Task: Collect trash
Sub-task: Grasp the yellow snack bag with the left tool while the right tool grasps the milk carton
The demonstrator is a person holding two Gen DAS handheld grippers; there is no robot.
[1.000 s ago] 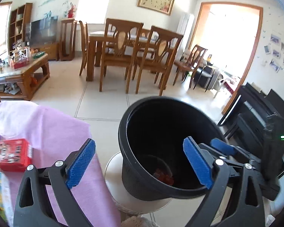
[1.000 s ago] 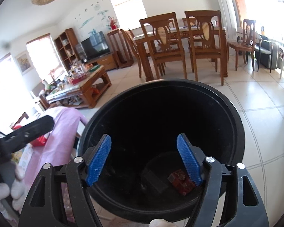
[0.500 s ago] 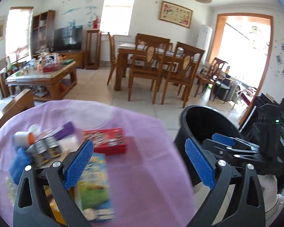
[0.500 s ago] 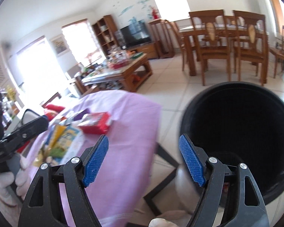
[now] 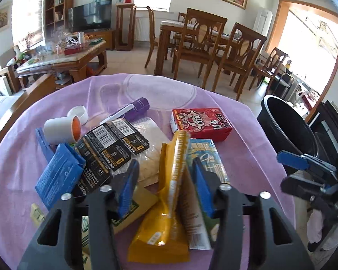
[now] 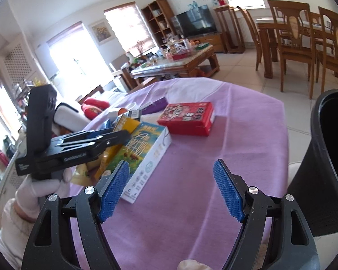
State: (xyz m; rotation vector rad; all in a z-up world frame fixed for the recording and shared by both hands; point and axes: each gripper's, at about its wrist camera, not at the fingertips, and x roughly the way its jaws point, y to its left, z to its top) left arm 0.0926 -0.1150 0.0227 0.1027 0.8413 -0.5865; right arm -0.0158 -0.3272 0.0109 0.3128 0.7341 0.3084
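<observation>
The left gripper is closing around the yellow packet beside the red box; pinch it squarely. The right gripper hangs wide open and empty, near the bin.

The right gripper hangs over the bare near part of a table under a purple cloth, its blue pads wide apart with nothing between them. Toward the table's left edge the left gripper, gripped by a white-gloved hand, reaches into a heap of packets; its jaws are closing around a yellow packet. A white-sided carton lies beside it, a red box further back. A black bin stands off the right edge.
</observation>
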